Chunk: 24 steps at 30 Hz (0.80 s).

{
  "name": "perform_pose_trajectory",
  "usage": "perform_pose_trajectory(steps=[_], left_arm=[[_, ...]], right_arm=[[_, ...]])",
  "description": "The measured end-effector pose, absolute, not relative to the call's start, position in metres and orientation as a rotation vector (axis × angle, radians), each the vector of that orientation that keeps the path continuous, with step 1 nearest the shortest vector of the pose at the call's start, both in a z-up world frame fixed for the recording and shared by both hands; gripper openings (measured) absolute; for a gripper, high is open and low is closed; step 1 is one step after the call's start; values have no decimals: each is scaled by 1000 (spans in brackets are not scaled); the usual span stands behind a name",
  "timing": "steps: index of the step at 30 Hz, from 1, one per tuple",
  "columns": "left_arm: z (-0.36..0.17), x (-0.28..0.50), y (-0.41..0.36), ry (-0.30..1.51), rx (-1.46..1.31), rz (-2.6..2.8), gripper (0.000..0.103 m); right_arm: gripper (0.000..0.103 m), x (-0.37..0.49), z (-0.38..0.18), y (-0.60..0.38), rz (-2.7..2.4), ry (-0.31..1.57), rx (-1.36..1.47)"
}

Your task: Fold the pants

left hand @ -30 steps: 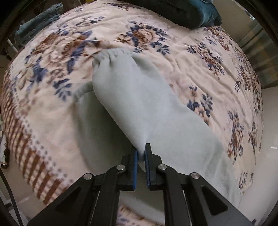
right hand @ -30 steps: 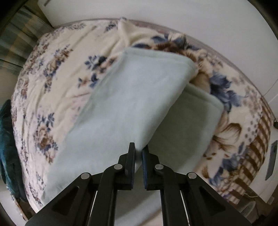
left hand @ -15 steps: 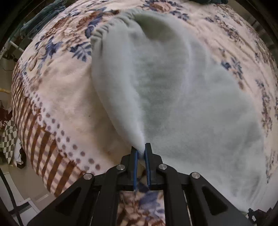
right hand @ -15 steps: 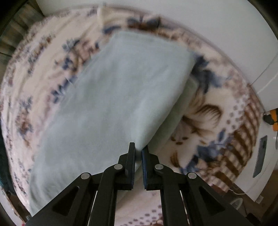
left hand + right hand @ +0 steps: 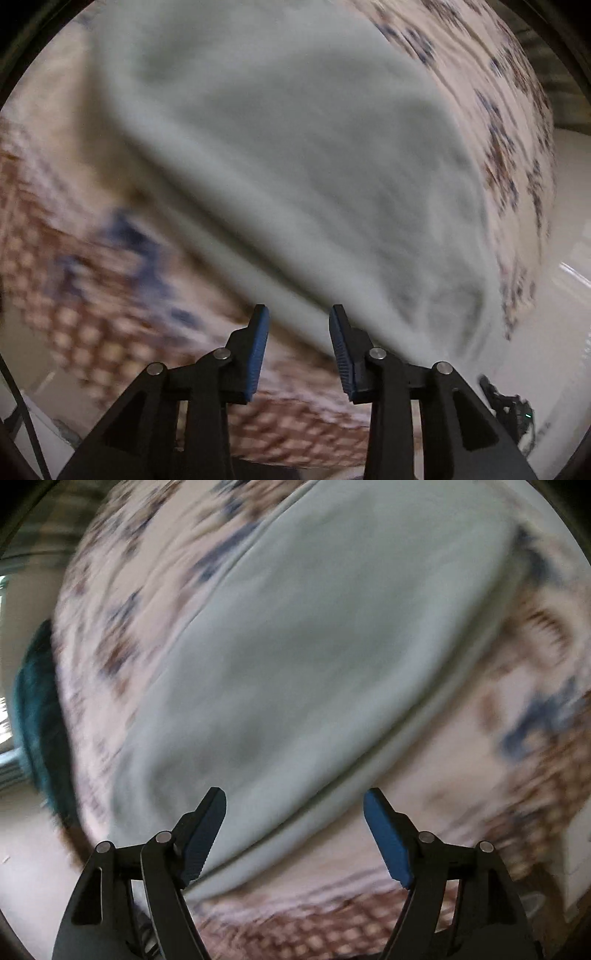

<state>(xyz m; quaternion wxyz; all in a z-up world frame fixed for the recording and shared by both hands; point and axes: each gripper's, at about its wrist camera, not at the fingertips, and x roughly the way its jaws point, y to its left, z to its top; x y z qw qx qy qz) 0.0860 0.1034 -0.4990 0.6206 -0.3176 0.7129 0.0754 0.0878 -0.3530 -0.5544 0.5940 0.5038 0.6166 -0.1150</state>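
The pale grey-green fleece pants (image 5: pixel 295 155) lie folded over on the flowered bed blanket (image 5: pixel 92 266) and fill most of both blurred views. My left gripper (image 5: pixel 299 317) hangs just above their near edge. Its jaws are opening, and the pads do not press on the cloth. In the right wrist view the pants (image 5: pixel 314 657) show two stacked layers. My right gripper (image 5: pixel 295 805) hovers over that layered edge with its jaws opening wide and nothing pinched between them.
The blanket's brown checked border (image 5: pixel 295 435) marks the bed's near edge, with pale floor (image 5: pixel 554 332) beyond. A dark teal cloth (image 5: pixel 37 716) lies at the left of the right wrist view. A small dark object (image 5: pixel 509 406) sits on the floor.
Both grippers have sunk toward the bed, laying the upper layer flat onto the lower one. Both were shut on the pants' edge and have now let go, the jaws standing apart.
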Motion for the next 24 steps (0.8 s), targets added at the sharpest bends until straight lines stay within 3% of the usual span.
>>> perform_pose_trajectory(steps=[5, 7, 14, 17, 19, 21, 24], left_arm=[[-527, 114, 68, 1680, -699, 126, 31], [-539, 120, 58, 1710, -673, 138, 37], [-558, 126, 49, 1720, -708, 168, 39], [-553, 122, 52, 1689, -690, 182, 25], [-547, 122, 57, 1669, -663, 185, 12], [-542, 120, 60, 1662, -645, 179, 8], [-532, 118, 58, 1649, -596, 155, 7]], right_arm=[[77, 86, -591, -308, -178, 1432, 1283], [76, 80, -607, -304, -198, 1427, 1314], [58, 47, -629, -305, -239, 1297, 1476], [44, 49, -624, -303, -255, 1288, 1446], [27, 52, -618, -305, -277, 1304, 1367], [13, 60, -608, -301, -310, 1317, 1277], [11, 73, -592, -296, -349, 1346, 1161]])
